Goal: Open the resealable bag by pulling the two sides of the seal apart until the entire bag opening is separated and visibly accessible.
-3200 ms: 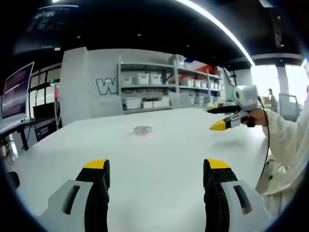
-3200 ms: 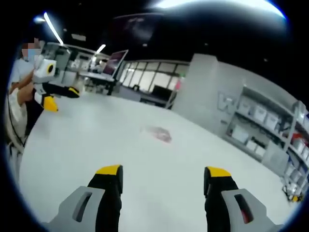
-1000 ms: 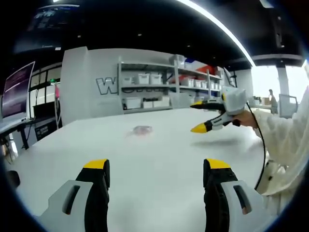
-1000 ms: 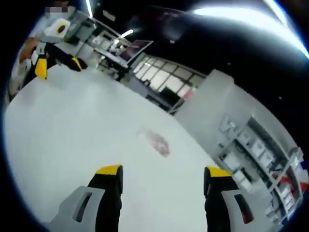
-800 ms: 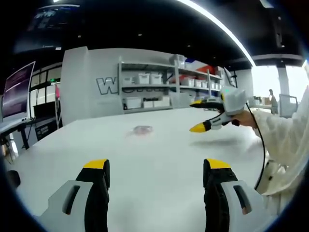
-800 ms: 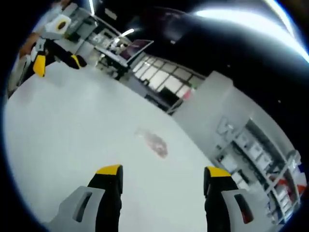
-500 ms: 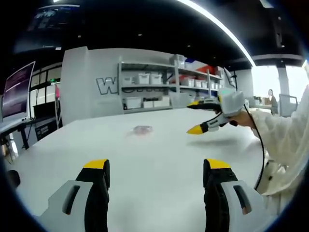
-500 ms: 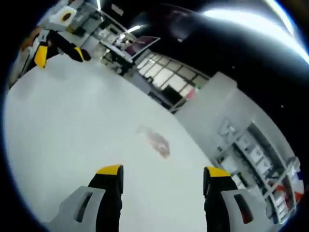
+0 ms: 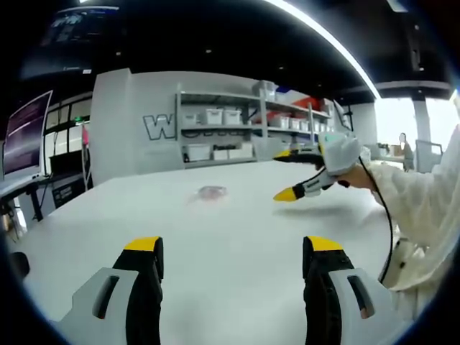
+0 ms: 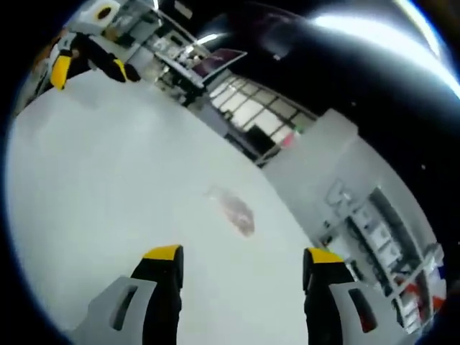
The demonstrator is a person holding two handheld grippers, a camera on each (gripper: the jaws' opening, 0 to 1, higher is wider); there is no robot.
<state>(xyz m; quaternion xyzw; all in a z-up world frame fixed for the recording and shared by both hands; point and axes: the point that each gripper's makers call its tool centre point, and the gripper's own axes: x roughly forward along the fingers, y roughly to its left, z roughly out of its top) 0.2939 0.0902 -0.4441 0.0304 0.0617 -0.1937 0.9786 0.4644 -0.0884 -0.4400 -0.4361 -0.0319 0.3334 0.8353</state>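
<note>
The resealable bag (image 9: 212, 193) lies flat on the white table (image 9: 237, 237), well ahead of both grippers and untouched. The left gripper (image 9: 233, 248) has stayed put, jaws spread wide and empty. The right gripper (image 9: 284, 175) has slid further left across the left gripper view — closer to the bag than before — its yellow-tipped jaws parted, holding nothing, the right gripper view more tilted

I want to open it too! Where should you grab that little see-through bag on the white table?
Probably at one end edge of the resealable bag, coming down from above: it lies flat on the table, so nothing else sticks up. Which end holds the seal is too blurry to tell.
</note>
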